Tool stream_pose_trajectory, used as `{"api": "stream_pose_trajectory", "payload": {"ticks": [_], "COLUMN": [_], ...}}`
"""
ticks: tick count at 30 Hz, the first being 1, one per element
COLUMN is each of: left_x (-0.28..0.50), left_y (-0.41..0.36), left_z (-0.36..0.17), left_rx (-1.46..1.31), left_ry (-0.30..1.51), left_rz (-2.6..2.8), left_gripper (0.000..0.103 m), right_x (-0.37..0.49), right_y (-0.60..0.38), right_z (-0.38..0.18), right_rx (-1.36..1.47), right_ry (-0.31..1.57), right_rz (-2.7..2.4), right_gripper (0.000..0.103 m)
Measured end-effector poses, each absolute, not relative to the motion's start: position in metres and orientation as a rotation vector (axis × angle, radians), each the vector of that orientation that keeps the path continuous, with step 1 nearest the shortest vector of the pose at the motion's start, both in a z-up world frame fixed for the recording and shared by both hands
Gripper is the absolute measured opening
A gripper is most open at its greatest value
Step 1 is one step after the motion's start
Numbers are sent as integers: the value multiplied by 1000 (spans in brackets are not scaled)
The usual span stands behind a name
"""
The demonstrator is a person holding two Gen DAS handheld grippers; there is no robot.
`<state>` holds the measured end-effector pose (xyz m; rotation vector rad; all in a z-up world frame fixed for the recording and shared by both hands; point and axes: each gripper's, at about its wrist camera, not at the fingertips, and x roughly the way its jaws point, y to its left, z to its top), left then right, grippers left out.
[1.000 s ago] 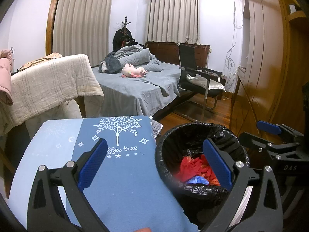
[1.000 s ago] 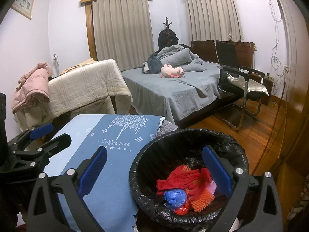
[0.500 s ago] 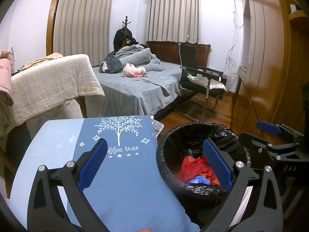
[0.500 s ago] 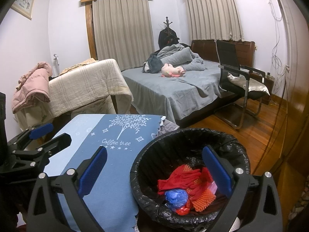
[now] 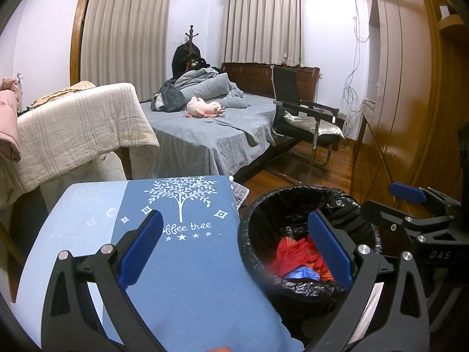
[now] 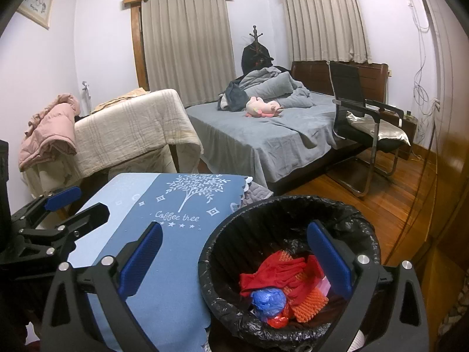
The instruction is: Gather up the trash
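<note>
A bin lined with a black bag [image 6: 222, 252] [image 5: 249, 223] stands beside a blue-covered table [image 6: 176, 234] [image 5: 181, 264]. Inside the bin lie red gloves [image 6: 275, 270] [image 5: 290, 252], an orange mesh piece [image 6: 307, 302] and a crumpled blue wad [image 6: 268, 299] [image 5: 302, 274]. My right gripper [image 6: 234, 259] hangs open over the bin's near-left rim, holding nothing. My left gripper [image 5: 236, 246] is open and empty over the table's right edge, next to the bin. In the left wrist view the right gripper [image 5: 410, 202] shows at the right edge; in the right wrist view the left gripper [image 6: 67, 208] shows at the left.
The tablecloth shows a white tree print [image 6: 196, 190]. Behind it stand a rack draped with a beige blanket [image 6: 132, 129], a bed with grey bedding [image 6: 263, 138] and a pink plush toy [image 6: 262, 107], and a black chair [image 6: 363, 111]. Wooden floor [image 6: 390, 193] and wardrobe doors [image 5: 410, 102] lie to the right.
Both views have shifted only slightly; the bin sits a touch farther right in each. Both grippers stay open and empty.
</note>
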<state>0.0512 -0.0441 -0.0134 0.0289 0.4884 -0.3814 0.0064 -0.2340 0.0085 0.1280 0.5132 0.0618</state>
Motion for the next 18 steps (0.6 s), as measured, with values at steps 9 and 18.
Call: {"api": "stream_pose_trajectory", "payload": {"ticks": [9,18], "left_x": [51,50], "left_y": [-46,-46], "left_z": [-14,-14], "left_rx": [30,30], "left_ry": [488,489], "left_rz": [-381,-381], "left_gripper": [96,96], "right_x": [6,7], "right_y": [-234,-231], "right_z": [9,9], "right_rx": [128,128], "right_ry": [514,515], "right_rz": [62,63], "right_gripper": [97,97]}}
